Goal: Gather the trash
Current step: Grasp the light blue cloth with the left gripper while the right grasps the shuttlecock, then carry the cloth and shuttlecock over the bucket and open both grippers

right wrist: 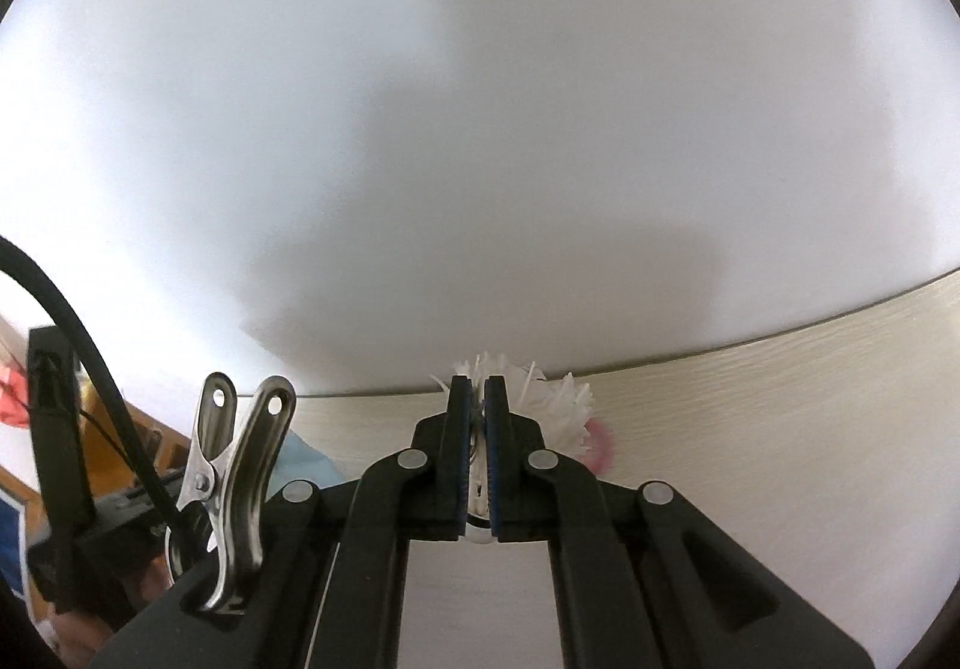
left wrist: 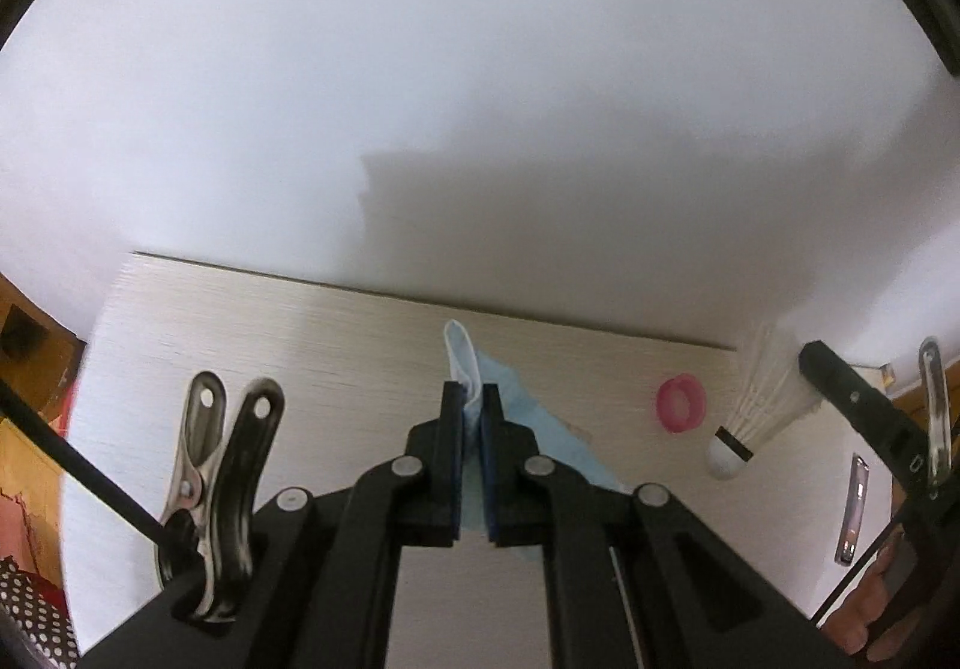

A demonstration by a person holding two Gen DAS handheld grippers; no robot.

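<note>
The left gripper [left wrist: 472,399] has its fingers pressed together on a light blue face mask [left wrist: 528,423], pinching the mask's folded white-and-blue edge between the blue pads; the rest of the mask hangs below and to the right of the fingers, above the pale wood-grain table [left wrist: 270,333]. The right gripper [right wrist: 478,393] is clamped on a white feathered shuttlecock [right wrist: 561,411], with the feathers fanning out past the fingertips toward the white wall [right wrist: 480,99] and the cork end showing low between the pads. In the left wrist view, the same shuttlecock [left wrist: 753,417] appears at the right, held off the table with its white cork and black band pointing down-left. A pink ring-shaped object [left wrist: 681,404] lies on the table between the mask and the shuttlecock, apart from both. In the right wrist view, this pink object [right wrist: 602,447] is partly hidden behind the feathers. A metal spring clip [left wrist: 225,483] is mounted on the left gripper's body.
</note>
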